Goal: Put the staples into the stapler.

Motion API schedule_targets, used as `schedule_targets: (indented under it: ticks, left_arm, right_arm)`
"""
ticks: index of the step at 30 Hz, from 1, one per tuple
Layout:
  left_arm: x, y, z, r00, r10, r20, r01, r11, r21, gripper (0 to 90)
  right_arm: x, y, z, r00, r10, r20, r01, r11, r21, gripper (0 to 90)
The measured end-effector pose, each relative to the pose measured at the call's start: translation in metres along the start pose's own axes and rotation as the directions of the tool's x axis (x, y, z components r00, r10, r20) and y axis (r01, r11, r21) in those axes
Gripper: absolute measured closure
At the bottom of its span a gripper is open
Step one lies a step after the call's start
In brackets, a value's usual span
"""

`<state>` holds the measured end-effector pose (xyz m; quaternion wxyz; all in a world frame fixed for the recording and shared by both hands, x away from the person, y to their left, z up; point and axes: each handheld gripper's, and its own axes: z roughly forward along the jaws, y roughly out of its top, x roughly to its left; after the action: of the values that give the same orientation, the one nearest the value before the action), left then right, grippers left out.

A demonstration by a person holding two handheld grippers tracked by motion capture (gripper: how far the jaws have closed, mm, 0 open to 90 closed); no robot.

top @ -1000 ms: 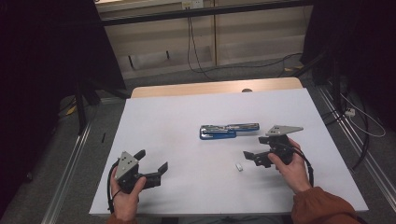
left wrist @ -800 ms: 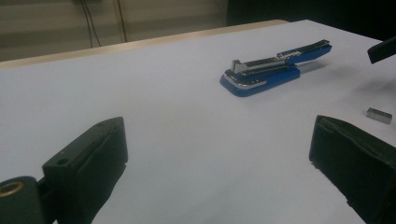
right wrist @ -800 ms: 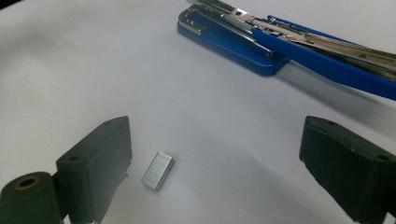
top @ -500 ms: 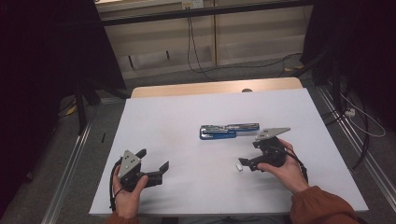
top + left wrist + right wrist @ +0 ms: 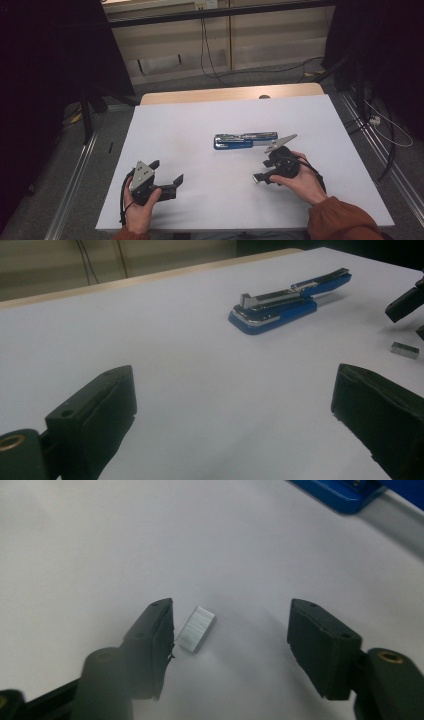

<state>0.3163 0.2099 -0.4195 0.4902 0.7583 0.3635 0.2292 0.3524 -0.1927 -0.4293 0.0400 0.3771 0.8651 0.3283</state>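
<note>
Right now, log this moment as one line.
right tool: jaws just closing around staple block, not gripped | left tool: open, idle | stapler: opened on table

My left hand (image 5: pixel 142 200) rests low at the near left of the worktop (image 5: pixel 200 125), holding the left gripper (image 5: pixel 167 176) with its jaws spread wide and nothing between them, pointing forward and a little inward. My right hand (image 5: pixel 300 181) sits at the near right, sleeve at the wrist. The right gripper (image 5: pixel 261 175) tips down toward the surface — its jaws have just been closing (a gap remains between the pads (image 5: pixel 160 630)), a small block of staples (image 5: pixel 196 628) lying between them, beside one pad.
</note>
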Motion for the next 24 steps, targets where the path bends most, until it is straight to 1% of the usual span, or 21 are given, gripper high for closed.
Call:
schedule_targets:
  ticks: [3,5,8,13,15,17,24]
  left_arm:
    - [-0.0006,0.0000,0.0010,1.0000,0.008,0.000,-0.008,1.0000,0.003,4.6]
    - [-0.0002,-0.0002,0.0011,0.9999,0.010,-0.007,-0.010,0.9999,0.001,4.6]
    - [0.0015,-0.0011,0.0020,0.9999,-0.002,-0.011,0.002,1.0000,0.006,4.6]
    - [0.0012,-0.0007,0.0025,1.0000,0.000,-0.009,0.000,1.0000,0.007,4.6]
    - [0.0014,-0.0007,0.0026,1.0000,0.004,-0.009,-0.004,0.9999,0.011,4.6]
    - [0.0013,-0.0009,0.0029,1.0000,-0.001,-0.009,0.001,0.9999,0.010,4.6]
    - [0.0017,-0.0014,0.0039,1.0000,-0.003,-0.008,0.003,0.9997,0.024,4.6]
  right_arm:
    - [0.0014,0.0037,0.0011,1.0000,-0.005,0.005,0.005,1.000,0.018,41.0]
    - [0.0018,0.0064,0.0022,1.0000,-0.009,0.005,0.008,0.999,0.052,43.1]
    - [0.0009,0.0096,0.0026,0.9999,-0.008,0.008,0.007,0.997,0.074,48.1]
    - [0.0053,0.0097,0.0090,0.9995,-0.031,-0.005,0.032,0.993,0.111,54.8]
    - [0.0073,0.0100,0.0099,0.9992,-0.039,-0.012,0.040,0.993,0.115,58.4]
    - [0.0084,0.0104,0.0095,0.9990,-0.043,-0.008,0.044,0.992,0.116,60.6]
    - [0.0097,0.0106,0.0087,0.9989,-0.045,-0.015,0.047,0.991,0.126,60.0]
